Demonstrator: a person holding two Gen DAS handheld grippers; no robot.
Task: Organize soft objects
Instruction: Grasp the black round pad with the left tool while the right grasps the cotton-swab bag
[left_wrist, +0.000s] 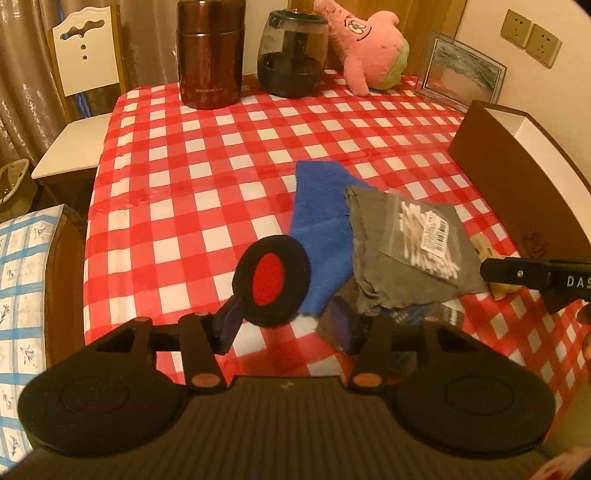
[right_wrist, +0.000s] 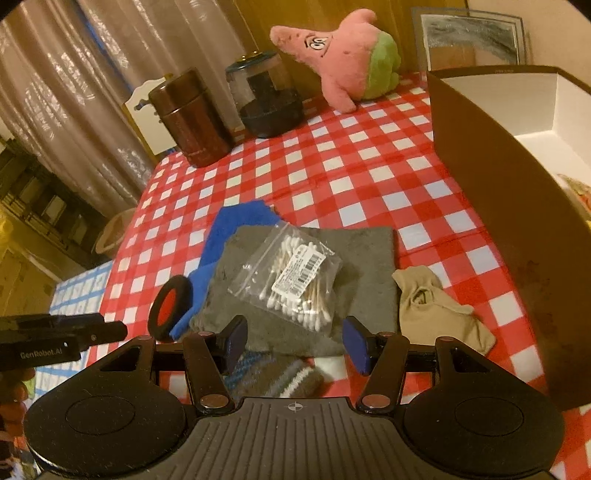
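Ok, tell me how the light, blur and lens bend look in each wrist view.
Left wrist view: warm dim indoor light, strong fisheye bend with dark corners, the bag of cotton swabs slightly smeared. Right wrist view: same warm cast, tilted horizon, glare streaks on the curtain, the brown box wall curves heavily.

Red-and-white checks cover the surface (right_wrist: 332, 173), with a blue cloth (right_wrist: 236, 225), grey cloth (right_wrist: 365, 258), beige sock (right_wrist: 436, 310), striped sock (right_wrist: 284, 376), pink-and-green plush (right_wrist: 347, 55), brown box (right_wrist: 491, 192).
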